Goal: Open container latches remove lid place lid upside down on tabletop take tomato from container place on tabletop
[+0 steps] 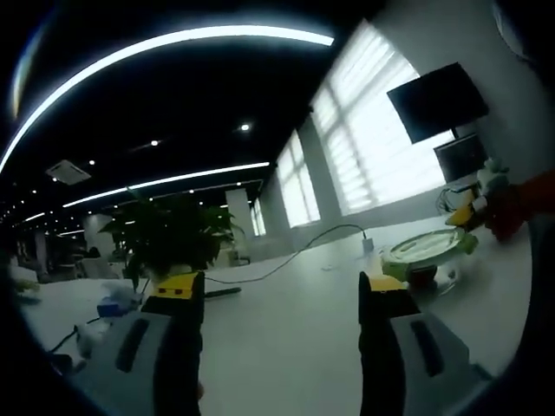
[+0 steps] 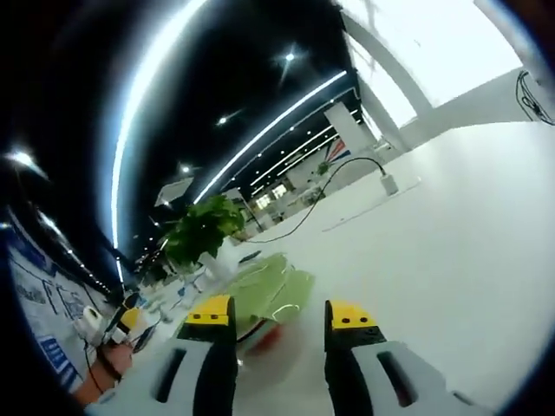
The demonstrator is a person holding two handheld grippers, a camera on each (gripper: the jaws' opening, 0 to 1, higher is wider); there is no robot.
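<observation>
A long white table (image 1: 295, 329) runs through an open office hall under curved ceiling light strips (image 1: 173, 43), with tall blinded windows (image 1: 381, 130) along one wall and a dark screen (image 1: 438, 100) mounted beside them. A leafy potted plant (image 1: 169, 234) stands at the far end of the table, and a black cable (image 1: 286, 260) trails across the surface toward a small white plug (image 1: 368, 245).

In the left gripper view, the left gripper (image 1: 282, 290) hangs above bare tabletop with its yellow-tipped jaws spread wide, nothing between them. The container (image 1: 425, 256) sits off to its right on the table, a clear tub under a green-edged lid (image 1: 429, 243), something red showing through its wall. Past it, at the picture's edge, the other gripper (image 1: 486, 204) shows as a blurred red and yellow shape close to the container's far side.

In the right gripper view, the right gripper (image 2: 277, 314) is right up against the container (image 2: 269, 303), jaws parted with the green lid (image 2: 269, 290) just ahead between their tips and a red blur, apparently the tomato (image 2: 267, 340), low between them. Whether the jaws touch the lid cannot be told.
</observation>
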